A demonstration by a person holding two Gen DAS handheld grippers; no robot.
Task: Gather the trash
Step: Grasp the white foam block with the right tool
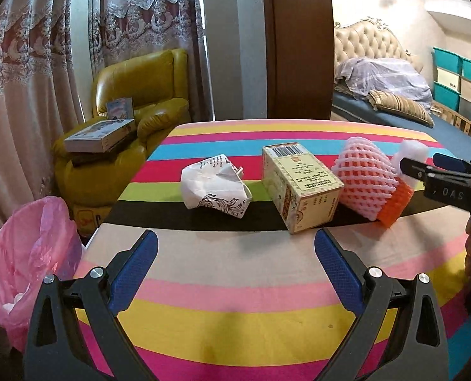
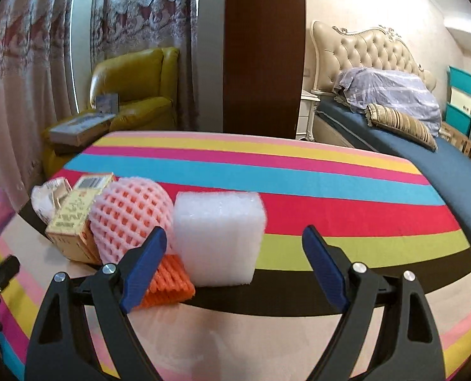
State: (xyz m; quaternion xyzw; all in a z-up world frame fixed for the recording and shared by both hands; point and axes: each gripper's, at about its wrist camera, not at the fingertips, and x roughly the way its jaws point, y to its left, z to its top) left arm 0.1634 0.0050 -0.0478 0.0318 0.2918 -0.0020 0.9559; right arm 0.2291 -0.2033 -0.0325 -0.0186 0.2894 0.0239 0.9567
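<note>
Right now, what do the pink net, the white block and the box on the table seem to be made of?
Pink net: soft foam mesh, matte, with an open lattice. White block: probably foam or bubble wrap, translucent, with a bubbly surface. Box: printed cardboard, slightly glossy, with sharp folded edges and a barcode.

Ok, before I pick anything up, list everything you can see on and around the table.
crumpled paper wrapper: one, white with black print, table left
cardboard carton: one, beige, table middle
foam fruit net: one, pink, right of the carton
ribbed foam piece: one, orange, under the pink net's edge
foam block: one, white, right of the net
striped tablecloth: one, multicoloured, over the table
bin with bag liner: one, pink, left of the table
leather armchair: one, yellow, behind, boxes on it
bed: one, blue cover, back right
left gripper: open, empty
right gripper: open, facing the foam block
</note>
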